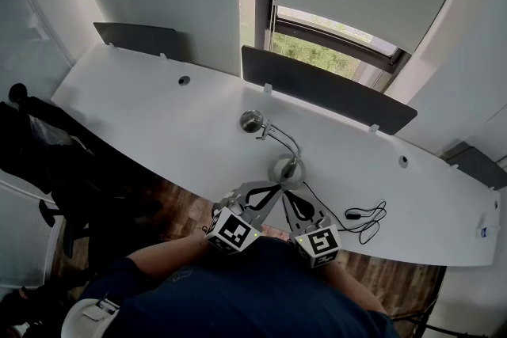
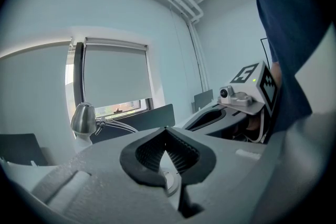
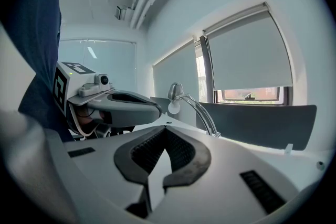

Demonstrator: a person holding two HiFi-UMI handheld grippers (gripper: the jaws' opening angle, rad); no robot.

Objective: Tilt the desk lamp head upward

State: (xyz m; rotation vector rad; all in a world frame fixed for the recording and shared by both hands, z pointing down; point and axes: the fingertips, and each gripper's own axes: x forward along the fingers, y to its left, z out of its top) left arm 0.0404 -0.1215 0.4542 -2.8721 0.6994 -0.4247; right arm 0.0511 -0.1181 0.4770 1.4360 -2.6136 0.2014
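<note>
The desk lamp stands on the white desk (image 1: 158,123), its chrome head (image 1: 252,121) at the end of a curved arm that rises from a round base (image 1: 286,169). In the left gripper view the lamp head (image 2: 83,118) shows at the far left. In the right gripper view the lamp head (image 3: 175,91) sits ahead, facing down. My left gripper (image 1: 270,191) and right gripper (image 1: 292,199) hover side by side at the desk's near edge, just short of the base. Both are shut with nothing between the jaws, seen in the left gripper (image 2: 166,132) and the right gripper (image 3: 166,131). Neither touches the lamp.
A black cable with a switch (image 1: 364,214) lies coiled on the desk right of the base. Dark divider panels (image 1: 325,87) line the far edge below the window. A black chair (image 1: 47,158) stands at the left.
</note>
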